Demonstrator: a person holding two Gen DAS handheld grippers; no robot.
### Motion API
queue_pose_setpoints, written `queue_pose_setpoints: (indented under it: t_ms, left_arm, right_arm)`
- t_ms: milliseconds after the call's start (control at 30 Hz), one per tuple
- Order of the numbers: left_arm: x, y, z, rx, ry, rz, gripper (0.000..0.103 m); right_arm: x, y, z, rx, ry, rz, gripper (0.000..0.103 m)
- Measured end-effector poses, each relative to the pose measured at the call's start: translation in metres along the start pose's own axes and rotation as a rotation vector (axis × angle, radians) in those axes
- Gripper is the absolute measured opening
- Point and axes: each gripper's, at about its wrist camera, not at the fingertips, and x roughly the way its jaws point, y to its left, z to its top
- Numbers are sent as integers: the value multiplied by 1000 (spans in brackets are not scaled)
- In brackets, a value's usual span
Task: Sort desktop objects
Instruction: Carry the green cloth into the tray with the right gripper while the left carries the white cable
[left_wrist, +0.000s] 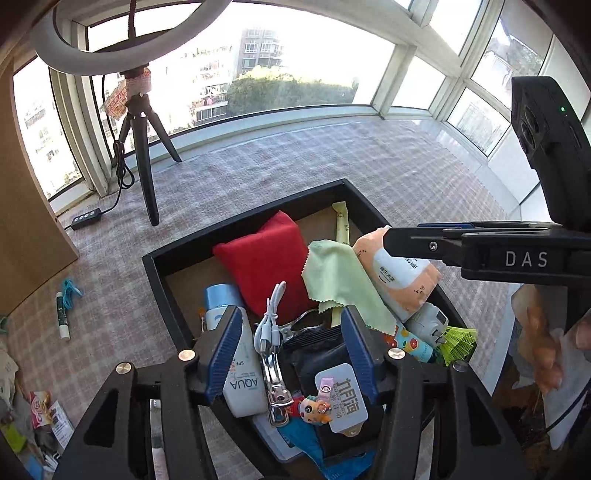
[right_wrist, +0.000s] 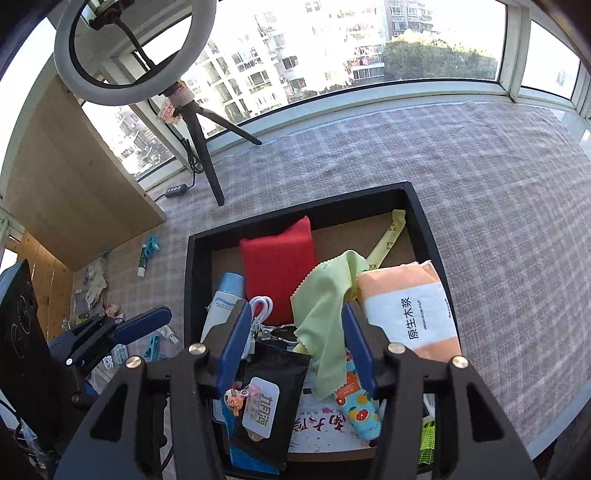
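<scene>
Left wrist showed both grippers (left_wrist: 290, 350) (right_wrist: 295, 347) gaping, empty, above the crowded tray (left_wrist: 155, 273); the loose cloth (left_wrist: 343, 284) might snag.

The black tray (right_wrist: 424, 221) has its near rim hidden behind the right claw (right_wrist: 295, 350) — the green cloth (right_wrist: 325, 306) covers the yellow sachet's (right_wrist: 388, 236) lower half, and the ring light (left_wrist: 74, 55) is cut off overhead.

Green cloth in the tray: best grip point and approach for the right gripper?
Pinch the raised fold of the green cloth, where it humps over the items beneath, coming straight down from above. It is limp and draped, so its flat parts offer no edge, while the hump gives the open right gripper fabric to close on. Probably avoid its lower tail, which hangs over the fruit-print tube.
</scene>
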Motion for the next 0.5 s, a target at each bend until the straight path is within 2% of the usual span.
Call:
queue_pose_setpoints:
  t_ms: [167, 267, 500]
  left_arm:
    - [-14, 27, -10, -32, -1, 49, 51]
    - [-28, 50, -23, -53, 0, 105, 51]
    - [-45, 121, -78, -172, 33, 192, 51]
  right_arm:
    - [4, 4, -5, -9, 14, 23, 51]
    - [5, 15, -9, -33, 15, 39, 51]
    - [18, 57, -20, -105, 44, 108, 51]
